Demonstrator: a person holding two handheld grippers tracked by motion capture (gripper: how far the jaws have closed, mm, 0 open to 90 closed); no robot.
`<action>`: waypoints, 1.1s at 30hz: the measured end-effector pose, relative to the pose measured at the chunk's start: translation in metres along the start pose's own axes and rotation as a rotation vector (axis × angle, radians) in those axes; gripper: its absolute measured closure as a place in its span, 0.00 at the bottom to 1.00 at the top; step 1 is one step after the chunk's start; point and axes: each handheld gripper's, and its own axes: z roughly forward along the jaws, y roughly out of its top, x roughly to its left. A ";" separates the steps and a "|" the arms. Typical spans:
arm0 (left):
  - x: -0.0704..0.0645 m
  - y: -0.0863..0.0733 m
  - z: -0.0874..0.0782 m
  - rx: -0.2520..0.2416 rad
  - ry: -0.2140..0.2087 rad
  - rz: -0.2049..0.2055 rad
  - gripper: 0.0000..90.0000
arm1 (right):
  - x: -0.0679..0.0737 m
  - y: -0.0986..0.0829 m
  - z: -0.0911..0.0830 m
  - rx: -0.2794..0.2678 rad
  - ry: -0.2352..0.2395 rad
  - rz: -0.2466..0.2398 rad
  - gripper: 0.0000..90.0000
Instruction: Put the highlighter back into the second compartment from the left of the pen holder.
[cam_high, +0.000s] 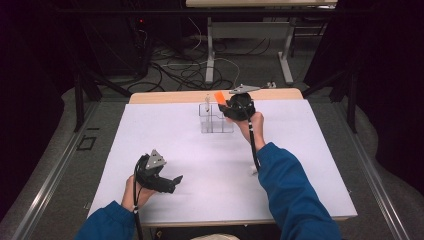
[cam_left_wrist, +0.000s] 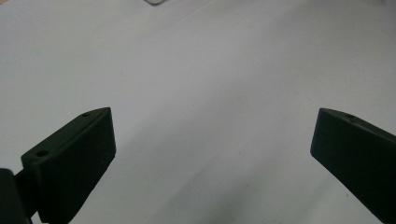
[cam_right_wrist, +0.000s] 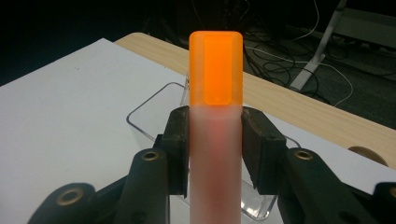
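A dark room with cables on the floor surrounds the white table (cam_high: 165, 130). Near its far edge the clear organizer (cam_high: 216, 121) stands under the right gripper (cam_right_wrist: 215, 140), clamped on an orange-capped marker (cam_right_wrist: 215, 88); the left gripper (cam_left_wrist: 212, 140) gapes wide over bare tabletop

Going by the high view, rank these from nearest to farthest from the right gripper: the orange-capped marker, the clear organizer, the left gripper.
1. orange-capped marker: clamped in the right gripper, cap sticking out toward the far-left.
2. clear organizer: just below and left of that gripper, at the table's far middle.
3. left gripper: near-left of the white table, open over bare surface.
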 end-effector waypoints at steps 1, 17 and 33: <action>0.000 0.000 0.000 0.000 0.000 0.001 0.00 | 0.000 0.001 0.001 -0.001 0.000 0.004 0.72; 0.001 0.001 -0.002 0.009 -0.007 0.007 0.00 | 0.006 0.011 0.022 -0.048 -0.039 -0.033 0.72; 0.001 0.000 -0.001 -0.011 0.009 0.003 0.00 | 0.011 0.009 0.040 -0.079 -0.077 -0.051 0.72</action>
